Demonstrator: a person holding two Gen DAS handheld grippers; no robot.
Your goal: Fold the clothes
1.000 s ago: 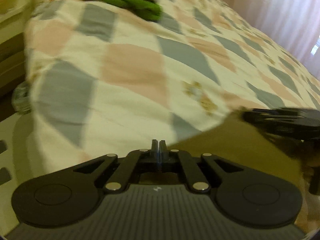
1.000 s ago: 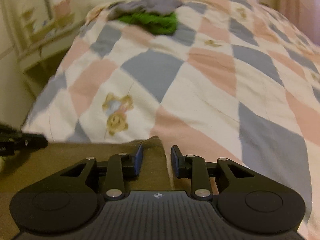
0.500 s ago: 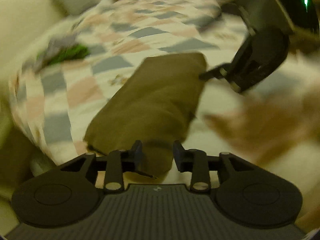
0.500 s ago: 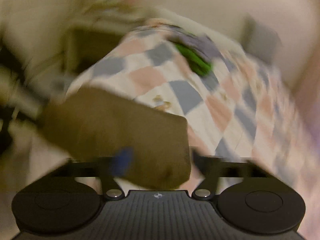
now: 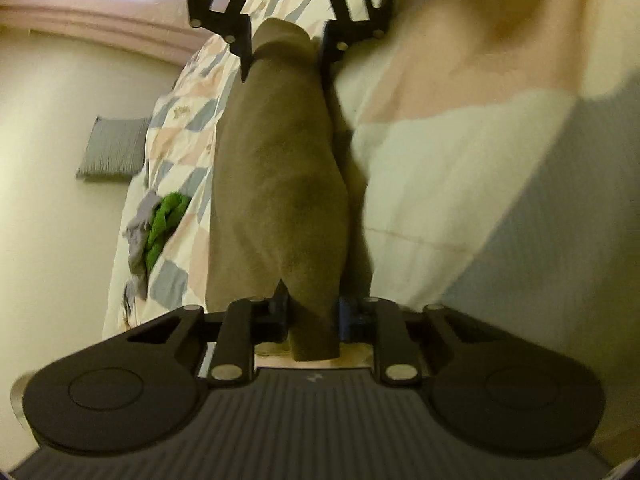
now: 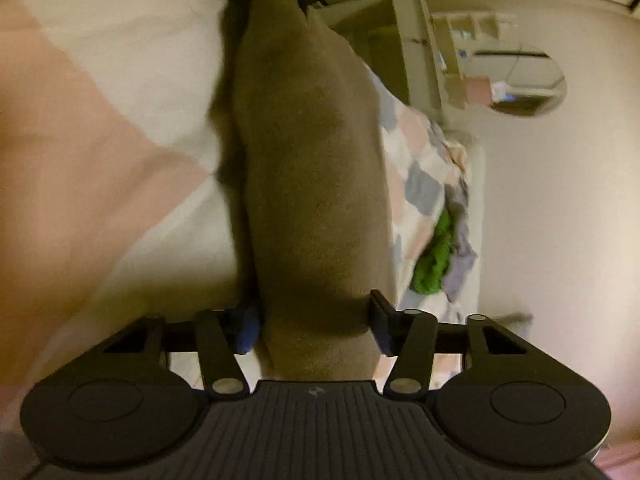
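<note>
Cloth, olive-brown and folded into a long narrow band, spans between the two grippers above the bed. Left gripper: jaws closing, one end of the cloth between them; the pads sit against its sides, though blur leaves the firmness of the grip unclear. Right gripper: jaws closing, wider apart, the other end of the cloth filling the gap and meeting both pads. Each camera sees the opposite gripper only at the top edge, cut off by the frame, with fingers flanking the far end of the cloth. Both views are rolled sideways and soft with motion blur. Quilt pattern is smeared near the lens. Green garment and grey garment lie heaped farther along the bed, their shapes indistinct. Pillow rests at the wall.
</note>
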